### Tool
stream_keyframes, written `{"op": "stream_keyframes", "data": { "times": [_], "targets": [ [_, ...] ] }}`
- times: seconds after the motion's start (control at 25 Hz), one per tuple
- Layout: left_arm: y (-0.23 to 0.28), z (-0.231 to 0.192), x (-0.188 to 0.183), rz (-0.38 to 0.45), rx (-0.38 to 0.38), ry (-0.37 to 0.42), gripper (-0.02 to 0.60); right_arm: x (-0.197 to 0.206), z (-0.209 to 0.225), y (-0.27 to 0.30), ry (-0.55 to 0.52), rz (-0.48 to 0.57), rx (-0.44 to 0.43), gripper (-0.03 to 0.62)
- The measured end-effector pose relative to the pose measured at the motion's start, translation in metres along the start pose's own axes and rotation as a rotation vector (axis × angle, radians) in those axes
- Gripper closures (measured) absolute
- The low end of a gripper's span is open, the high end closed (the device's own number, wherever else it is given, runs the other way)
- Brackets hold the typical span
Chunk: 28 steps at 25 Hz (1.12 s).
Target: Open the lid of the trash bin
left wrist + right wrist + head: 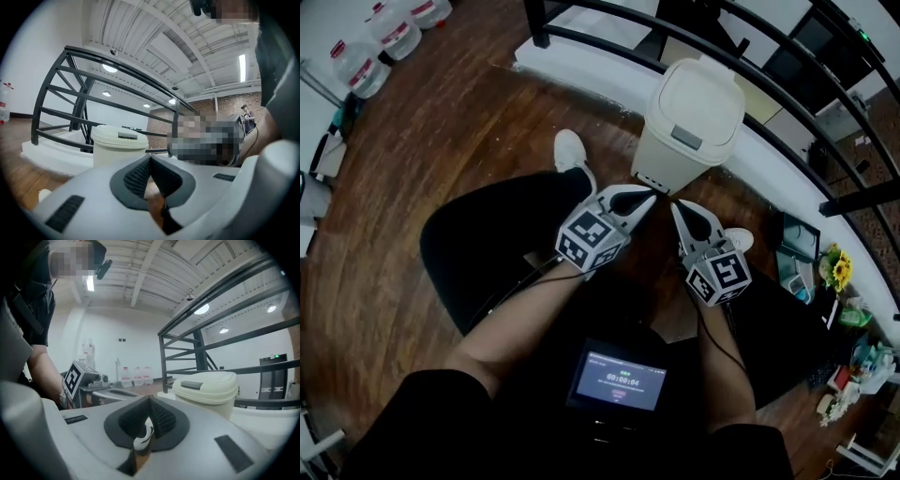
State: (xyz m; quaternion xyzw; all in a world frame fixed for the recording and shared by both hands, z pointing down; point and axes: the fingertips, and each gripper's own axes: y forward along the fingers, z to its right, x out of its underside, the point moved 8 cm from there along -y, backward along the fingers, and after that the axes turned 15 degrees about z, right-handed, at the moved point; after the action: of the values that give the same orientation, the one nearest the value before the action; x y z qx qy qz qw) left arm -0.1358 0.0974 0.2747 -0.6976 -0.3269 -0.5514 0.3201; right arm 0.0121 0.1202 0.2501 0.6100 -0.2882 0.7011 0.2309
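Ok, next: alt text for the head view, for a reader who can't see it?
Seen from above, a person holds the left gripper and right gripper, both shut and empty, pointing at a cream trash bin whose lid is closed. The bin stands on a wooden floor beside a black railing.

A dark wooden floor met a white ledge carrying a black metal railing, beneath a white ribbed ceiling with round lamps.

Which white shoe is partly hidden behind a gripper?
The right shoe, peeking out behind the right gripper; the left shoe shows whole, left of the trash bin.
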Motion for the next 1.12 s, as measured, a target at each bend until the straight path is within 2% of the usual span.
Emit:
{"op": "stream_keyframes", "data": {
  "times": [0.2,0.32,0.56,0.92,1.12],
  "targets": [
    [0.035,-0.025,0.036,-0.058,-0.069,0.034,0.551,0.022,0.045,0.024,0.022,-0.053,-0.084,0.576],
    [0.057,-0.042,0.054,-0.085,-0.105,0.038,0.551,0.038,0.069,0.038,0.059,-0.074,-0.102,0.576],
    [0.083,-0.071,0.109,-0.203,-0.14,0.027,0.551,0.079,0.102,0.048,0.096,-0.132,-0.129,0.576],
    [0.118,-0.109,0.17,-0.283,-0.175,-0.01,0.551,0.139,0.141,0.066,0.187,-0.183,-0.1,0.576],
    [0.138,-0.121,0.199,-0.312,-0.148,-0.024,0.551,0.169,0.154,0.063,0.222,-0.199,-0.057,0.576]
  ]
}}
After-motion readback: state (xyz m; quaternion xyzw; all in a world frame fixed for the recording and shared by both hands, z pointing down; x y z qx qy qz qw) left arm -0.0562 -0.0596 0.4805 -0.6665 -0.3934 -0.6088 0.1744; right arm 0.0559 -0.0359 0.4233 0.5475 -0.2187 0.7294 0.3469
